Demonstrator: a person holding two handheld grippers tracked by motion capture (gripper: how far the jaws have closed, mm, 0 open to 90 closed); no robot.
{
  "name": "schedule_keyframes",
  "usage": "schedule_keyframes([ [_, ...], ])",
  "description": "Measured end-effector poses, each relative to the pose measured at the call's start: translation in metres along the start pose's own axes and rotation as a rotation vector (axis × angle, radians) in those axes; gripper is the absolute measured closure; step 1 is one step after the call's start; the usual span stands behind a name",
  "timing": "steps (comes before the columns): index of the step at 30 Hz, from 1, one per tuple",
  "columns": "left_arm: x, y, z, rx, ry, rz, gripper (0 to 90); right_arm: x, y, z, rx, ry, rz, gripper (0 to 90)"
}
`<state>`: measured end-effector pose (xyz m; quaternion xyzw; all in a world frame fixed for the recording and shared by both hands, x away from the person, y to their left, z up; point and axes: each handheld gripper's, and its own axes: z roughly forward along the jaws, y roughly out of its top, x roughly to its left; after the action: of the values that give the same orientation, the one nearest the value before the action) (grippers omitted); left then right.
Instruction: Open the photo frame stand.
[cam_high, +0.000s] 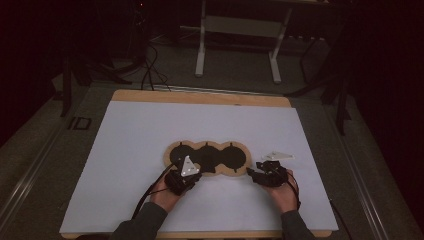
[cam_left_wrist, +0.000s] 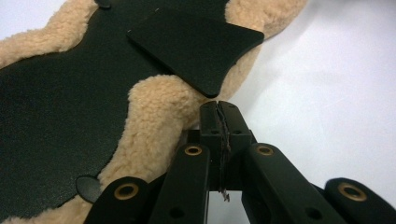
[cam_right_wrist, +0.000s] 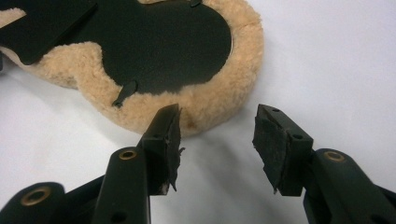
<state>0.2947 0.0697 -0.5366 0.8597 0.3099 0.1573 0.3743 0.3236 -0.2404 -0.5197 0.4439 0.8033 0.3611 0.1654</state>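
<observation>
Clearly the fleece pad (cam_high: 207, 158) is soft and light: a flat, three-lobed piece with a tan woolly rim and a smooth black leather-like face, likely to flop and sag if lifted by one edge. It lies near the front middle of the white sheet (cam_high: 125, 150), its long axis running left to right across the table, black face up. The fluffy rim looks the best place to pinch, since the black face is slick and flat; a loose black flap (cam_left_wrist: 201, 46) rests on that face and overhangs the rim near the left end, offering another hold. The left gripper (cam_left_wrist: 219, 109) sits at the pad's near left edge with jaws pressed fully together, apparently on nothing. The right gripper (cam_right_wrist: 217, 135) waits just off the right lobe, jaws apart and empty.
</observation>
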Motion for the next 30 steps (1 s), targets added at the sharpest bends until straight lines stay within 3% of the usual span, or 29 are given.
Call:
schedule_keyframes([
  [13, 0.002, 0.001, 0.006, -0.008, 0.001, -0.020, 89.9, 0.000, 0.000, 0.001, 0.003, 0.001, 0.000, 50.4],
  [30, 0.001, 0.010, -0.002, -0.043, 0.013, -0.013, 89.9, 0.000, 0.000, 0.002, 0.012, 0.002, -0.006, 50.7],
])
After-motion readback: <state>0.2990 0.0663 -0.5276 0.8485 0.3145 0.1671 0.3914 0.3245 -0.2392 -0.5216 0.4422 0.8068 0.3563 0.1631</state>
